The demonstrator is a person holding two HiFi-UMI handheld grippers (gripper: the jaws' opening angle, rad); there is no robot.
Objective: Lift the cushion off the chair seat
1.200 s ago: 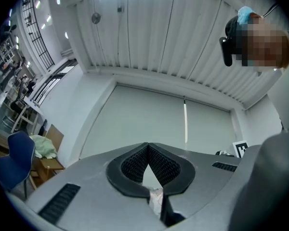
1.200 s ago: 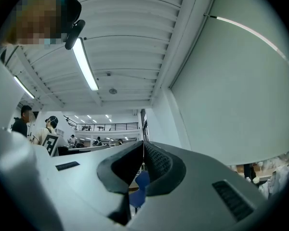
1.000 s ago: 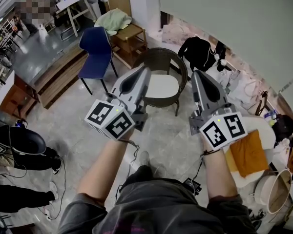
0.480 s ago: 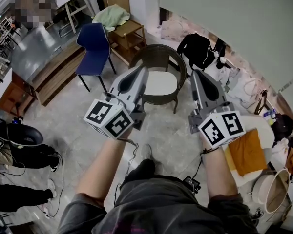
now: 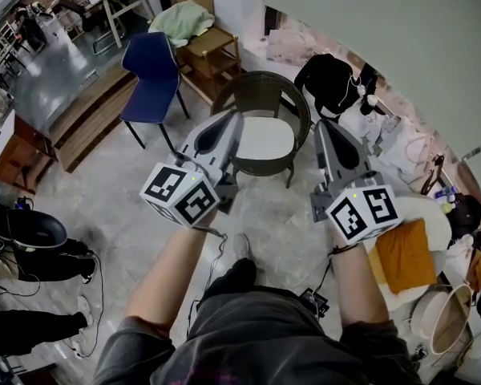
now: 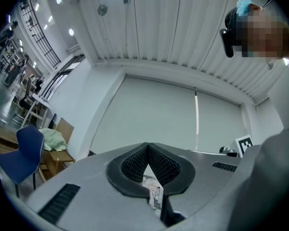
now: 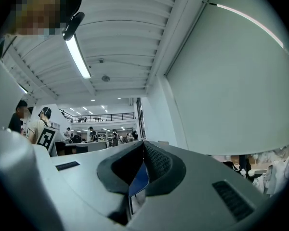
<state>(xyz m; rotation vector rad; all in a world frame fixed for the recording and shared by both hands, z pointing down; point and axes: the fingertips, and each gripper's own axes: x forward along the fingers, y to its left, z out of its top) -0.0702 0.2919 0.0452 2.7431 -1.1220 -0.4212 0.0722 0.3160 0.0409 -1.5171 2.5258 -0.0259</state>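
A round dark wicker chair (image 5: 260, 103) stands on the floor ahead of me, with a white cushion (image 5: 266, 139) lying on its seat. In the head view my left gripper (image 5: 237, 115) hangs in the air in front of the chair's left side, shut and empty. My right gripper (image 5: 320, 123) hangs level with it beside the chair's right side, also shut with nothing held. Both stay apart from the cushion. In the left gripper view the left gripper (image 6: 148, 146) points a little upward at a pale wall, and in the right gripper view the right gripper (image 7: 143, 143) does the same.
A blue chair (image 5: 152, 74) and a wooden chair with a green cloth (image 5: 184, 22) stand at the back left. Black clothes (image 5: 327, 83) lie to the wicker chair's right. An orange cushion (image 5: 405, 255) and a tub (image 5: 442, 319) sit at right. Cables (image 5: 220, 243) trail by my feet.
Both grippers have drifted slightly toward the wicker chair and a little lower, keeping their spacing. The chair now sits a bit nearer between them. Both stay shut.
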